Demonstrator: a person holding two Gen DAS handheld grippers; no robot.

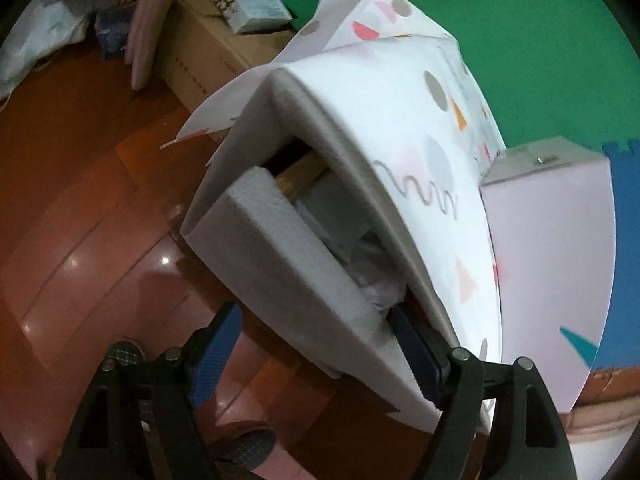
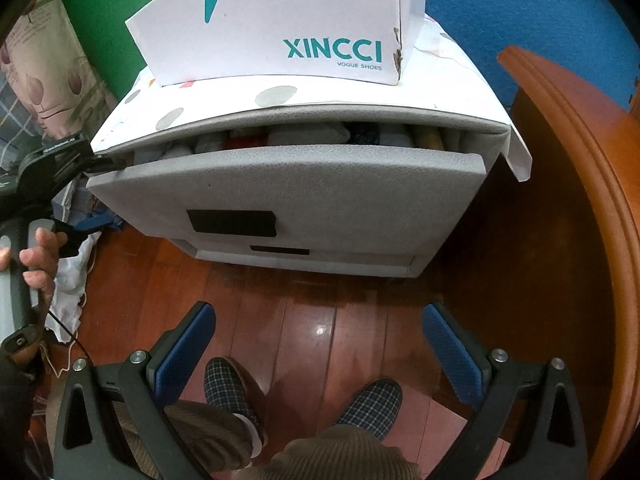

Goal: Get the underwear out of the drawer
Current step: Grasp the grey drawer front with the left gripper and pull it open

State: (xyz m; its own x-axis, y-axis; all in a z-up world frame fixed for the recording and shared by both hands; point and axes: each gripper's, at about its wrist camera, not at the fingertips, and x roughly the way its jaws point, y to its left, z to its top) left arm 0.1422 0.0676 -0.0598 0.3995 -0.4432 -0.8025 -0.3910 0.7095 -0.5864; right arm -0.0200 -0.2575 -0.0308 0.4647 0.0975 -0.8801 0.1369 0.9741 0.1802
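Polished red-brown wooden floor; green wall behind, blue foam mat to one side. A small grey drawer cabinet stands on the floor, patterned paper cover on top, a white shoe box marked XINCCI on that. Cardboard boxes farther back along the floor. The person's checked slippers show below the right tongs.

Top drawer pulled partway out, a narrow gap open under the cabinet lid. Folded underwear packed in a row inside, running side to side along the drawer's width; pale, dark and tan pieces visible through the slot. From the left wrist view, crumpled white fabric lies at the near end of the gap.

Left tongs: spread wide, straddling the drawer's left front corner, one blue pad inside the gap behind the front panel, the other outside over the floor. No pinch on cloth that I can see.

Right tongs: spread, empty, held back over the floor, facing the drawer front squarely, well apart from it.

Judgement: the left is nearer the clothing, but sits at the drawer's end. The gap looks tight; the drawer likely needs to come out further before either tongs can reach down. The row lies across the right tongs' line of approach, up and ahead.
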